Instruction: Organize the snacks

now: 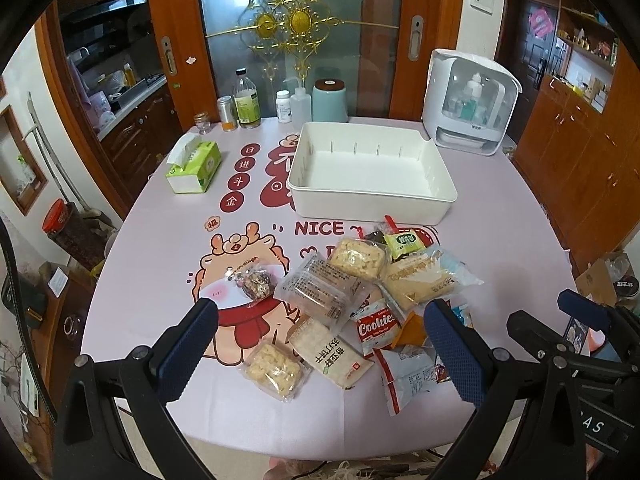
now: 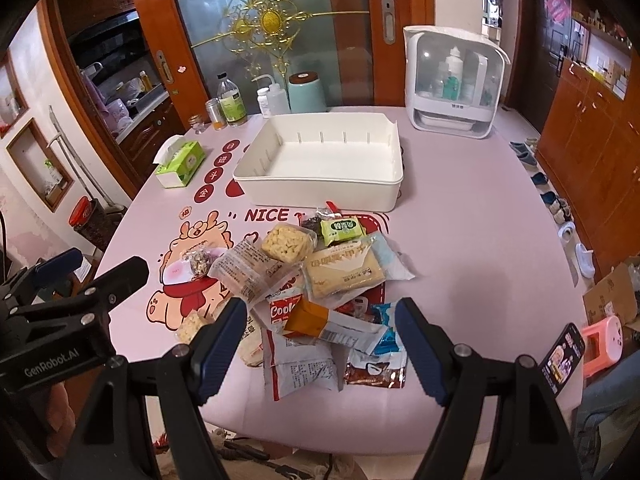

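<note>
A pile of wrapped snacks (image 1: 360, 292) lies on the pink tablecloth near the table's front edge: a puffed-rice cake (image 1: 358, 258), a red Cookies pack (image 1: 376, 322), a green pack (image 1: 404, 242) and a bread pack (image 1: 420, 280). Behind the pile stands a white bin (image 1: 368, 208) with nothing in it. My left gripper (image 1: 320, 306) hovers open over the pile's near left side. My right gripper (image 2: 320, 306) is open above an orange pack (image 2: 316, 322) and a white-and-red bag (image 2: 300, 368). The same bin (image 2: 320, 196) shows farther back. Neither holds anything.
A green tissue box (image 1: 194, 166) sits at the left, with bottles (image 1: 246, 100) and a teal canister (image 1: 330, 100) along the far edge. A white cabinet with a clear door (image 1: 468, 100) stands at the back right. A phone (image 2: 560, 356) is at the near right.
</note>
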The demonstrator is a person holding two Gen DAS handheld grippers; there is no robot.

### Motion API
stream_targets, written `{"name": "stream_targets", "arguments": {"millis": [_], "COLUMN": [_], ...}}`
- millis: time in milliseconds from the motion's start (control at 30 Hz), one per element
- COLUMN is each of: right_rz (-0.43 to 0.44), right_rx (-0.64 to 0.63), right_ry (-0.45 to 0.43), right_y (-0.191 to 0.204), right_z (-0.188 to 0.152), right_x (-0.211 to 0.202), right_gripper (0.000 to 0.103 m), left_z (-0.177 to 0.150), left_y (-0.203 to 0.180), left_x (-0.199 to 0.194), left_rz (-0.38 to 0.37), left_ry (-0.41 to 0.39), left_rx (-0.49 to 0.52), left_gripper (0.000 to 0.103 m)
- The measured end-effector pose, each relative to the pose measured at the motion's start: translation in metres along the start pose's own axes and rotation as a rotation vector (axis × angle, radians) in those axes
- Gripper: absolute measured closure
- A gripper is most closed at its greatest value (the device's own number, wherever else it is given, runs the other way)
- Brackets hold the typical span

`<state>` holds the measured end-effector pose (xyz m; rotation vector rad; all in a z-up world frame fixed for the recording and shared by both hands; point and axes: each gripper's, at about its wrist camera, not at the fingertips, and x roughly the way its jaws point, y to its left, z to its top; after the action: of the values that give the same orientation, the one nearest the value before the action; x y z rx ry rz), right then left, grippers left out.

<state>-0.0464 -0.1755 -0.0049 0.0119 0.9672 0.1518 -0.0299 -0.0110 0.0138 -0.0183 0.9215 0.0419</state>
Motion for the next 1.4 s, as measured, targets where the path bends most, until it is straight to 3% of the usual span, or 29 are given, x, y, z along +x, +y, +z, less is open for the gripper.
{"name": "stream_targets", "arguments": {"millis": [300,700,867,1033,1233,1400], "right_rz": [0.033,0.099,0.107,0.08,0.102,0.122], "right_rx": [-0.02,0.025,0.041,0.082,0.206,0.304], "right_ry": [-0.025,0.091,0.134,0.205,0.309,0.36], "right_y": [-0.011,-0.019,-0.025,-0.04,-0.068,-0.084], "right_z": [-0.001,-0.005,-0.004,-0.002,0.0,-0.001], "right_x": [-0.003,0.042,0.069,0.115,0.178,0.215], "right_gripper": [0.026,0.026,0.026,0.026,0.026,0.026], "left_z": [-0.01,-0.043,-0.065,-0.089,-0.111,-0.118], "left_y": [0.007,0.051,0.066,0.076,0.073,0.077], "left_x": [0.001,0.036,0.076,0.136,0.195,0.22], "left_rz": [-0.019,-0.018,-0.043,-0.093,-0.088,-0.102], "left_ry": [0.007,0.073,0.12,0.246,0.367,0.415], "left_rx": [-0.049,-0.062,-0.027,0.015,0.107,0.112], "left_gripper": [0.001,0.001,0.001,0.001,0.001,0.001]}}
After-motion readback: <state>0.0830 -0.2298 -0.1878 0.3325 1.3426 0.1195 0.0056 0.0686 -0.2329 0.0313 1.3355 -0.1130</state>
